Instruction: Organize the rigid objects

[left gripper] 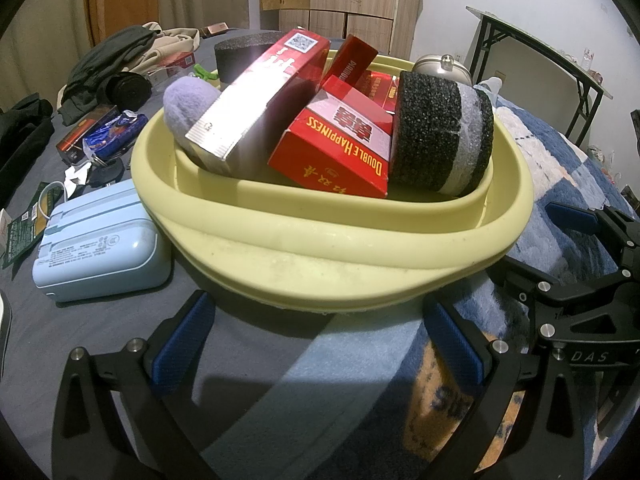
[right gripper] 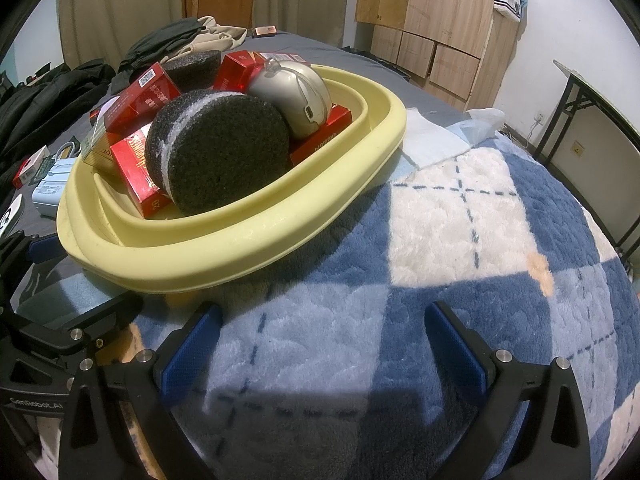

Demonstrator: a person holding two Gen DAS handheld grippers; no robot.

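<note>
On the grey bed sheet at far left lie a green foil packet, a pale blue power bank just beside the basin, and behind it a blue snack wrapper against a dark red box. Dark clothes are heaped further back.

The yellow basin sits in the middle, partly on the sheet and partly on a blue-and-white plaid blanket. Inside it, from left to right: a lilac plush item, a long red-and-silver carton leaning tilted, a red Double Happiness pack, and a round black sponge disc standing on edge against the right wall. A silver rounded gadget rests behind the disc on more red packs.

The left tool hovers just in front of the basin's near rim, its blue-padded fingers spread wide and holding nothing. The right tool hangs over the blanket, fingers likewise wide apart and empty.
</note>
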